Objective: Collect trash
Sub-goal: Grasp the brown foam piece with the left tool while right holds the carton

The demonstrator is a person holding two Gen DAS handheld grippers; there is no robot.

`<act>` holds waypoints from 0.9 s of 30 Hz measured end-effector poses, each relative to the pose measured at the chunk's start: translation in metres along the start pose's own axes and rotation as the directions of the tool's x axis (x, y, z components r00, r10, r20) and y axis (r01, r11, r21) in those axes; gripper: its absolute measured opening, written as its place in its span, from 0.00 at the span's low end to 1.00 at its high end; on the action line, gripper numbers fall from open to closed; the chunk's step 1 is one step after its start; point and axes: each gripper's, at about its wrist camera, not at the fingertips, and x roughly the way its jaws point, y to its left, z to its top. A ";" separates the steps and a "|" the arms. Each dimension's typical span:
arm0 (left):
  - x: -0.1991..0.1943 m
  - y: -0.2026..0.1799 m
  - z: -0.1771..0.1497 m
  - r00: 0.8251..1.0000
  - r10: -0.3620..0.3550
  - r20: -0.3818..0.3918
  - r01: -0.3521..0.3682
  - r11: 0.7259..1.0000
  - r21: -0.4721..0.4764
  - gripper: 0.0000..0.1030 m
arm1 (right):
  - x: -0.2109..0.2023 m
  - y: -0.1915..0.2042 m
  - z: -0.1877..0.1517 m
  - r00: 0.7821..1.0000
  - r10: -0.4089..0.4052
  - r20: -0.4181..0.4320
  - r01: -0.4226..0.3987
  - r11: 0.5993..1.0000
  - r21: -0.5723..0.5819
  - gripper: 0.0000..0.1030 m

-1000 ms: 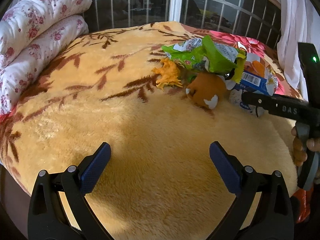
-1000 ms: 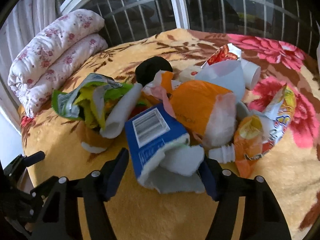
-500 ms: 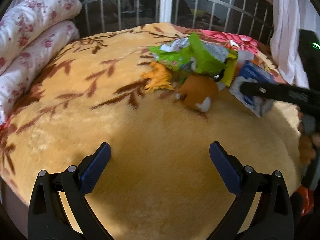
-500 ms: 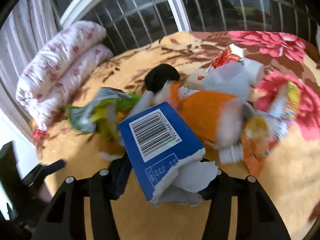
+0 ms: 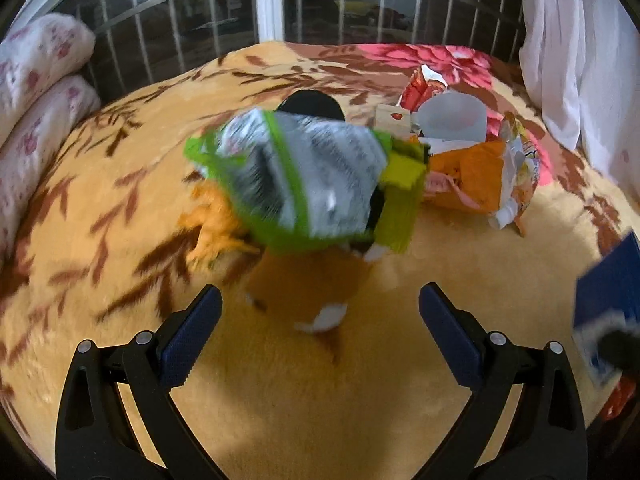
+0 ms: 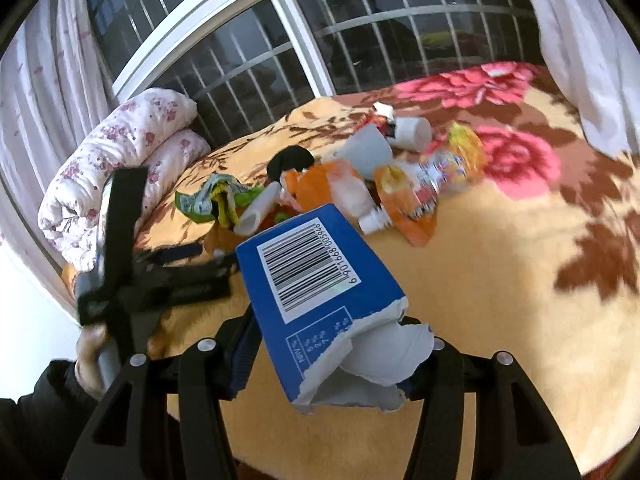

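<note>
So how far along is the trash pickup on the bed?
Early on. No bin or collected trash is in view. In hand: the right gripper is shut on the torn blue box, lifted off the blanket. The left gripper is open before the green wrapper. Left: orange bag, white cup, bottle.

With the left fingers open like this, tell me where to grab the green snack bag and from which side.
Grip the green snack bag at its lower green-edged rim, coming in low from the near side, where the open left gripper already faces it. The bag is crumpled and lies on top of the brown wrapper, so a thin raised edge there probably pinches more easily than the puffed middle. The frame is blurred, so the rim's exact line is uncertain.
</note>
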 end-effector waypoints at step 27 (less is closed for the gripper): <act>-0.026 0.015 -0.030 1.000 -0.026 -0.014 0.026 0.999 -0.025 0.31 | -0.012 0.014 -0.030 1.000 -0.003 0.024 0.002 0.999 0.043 0.53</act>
